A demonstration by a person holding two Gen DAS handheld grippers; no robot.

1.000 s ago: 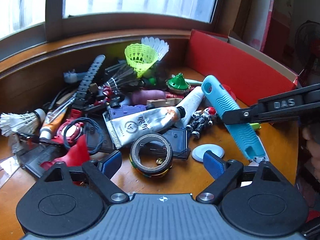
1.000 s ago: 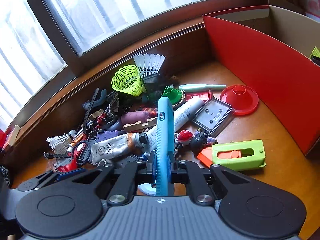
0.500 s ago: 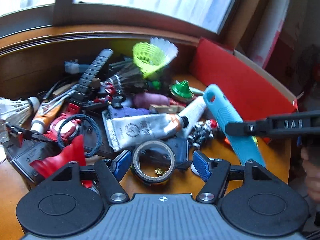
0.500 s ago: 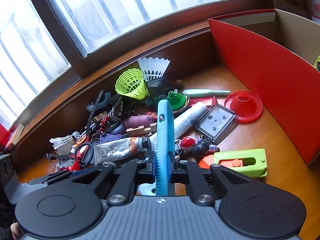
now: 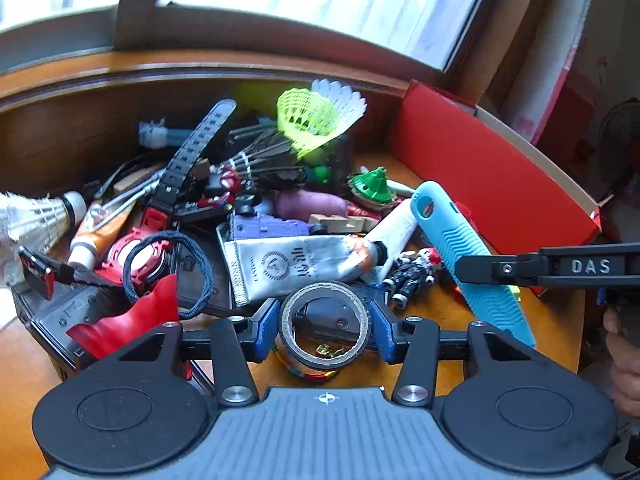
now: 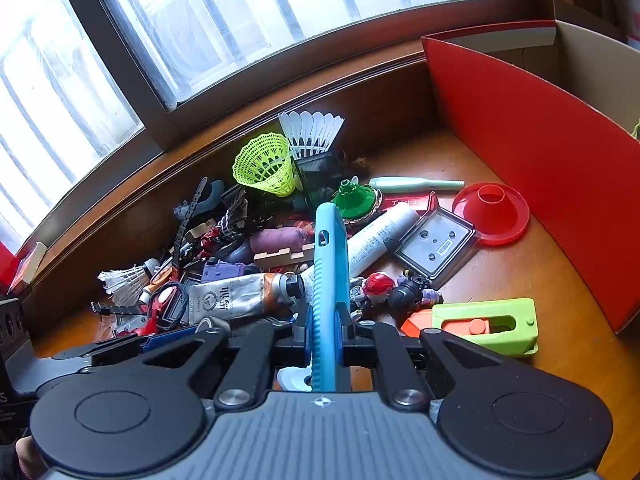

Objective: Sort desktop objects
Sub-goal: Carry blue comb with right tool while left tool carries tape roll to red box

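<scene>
My left gripper [image 5: 323, 330] has its blue pads on both sides of a dark tape roll [image 5: 324, 320] that lies at the near edge of the pile; the pads touch or nearly touch its rim. My right gripper [image 6: 326, 330] is shut on a long blue ribbed handle [image 6: 329, 280] and holds it above the table; the handle also shows in the left wrist view [image 5: 464, 248], with the right gripper's finger across it. A silver paint tube [image 5: 304, 262] and a white tube [image 5: 390, 236] lie just beyond the roll.
A heap of small things covers the wooden table: shuttlecocks [image 5: 316, 116], a watch strap [image 5: 192, 156], a red piece [image 5: 132, 320], a toy figure [image 5: 412, 272]. A red cardboard box [image 6: 532, 160] stands at the right, with a red cone disc [image 6: 494, 214] and a green cutter [image 6: 486, 326] before it.
My left gripper has moved forward and narrowed around the tape roll, which now sits between the pads. My right gripper keeps the blue handle and has lifted slightly.
</scene>
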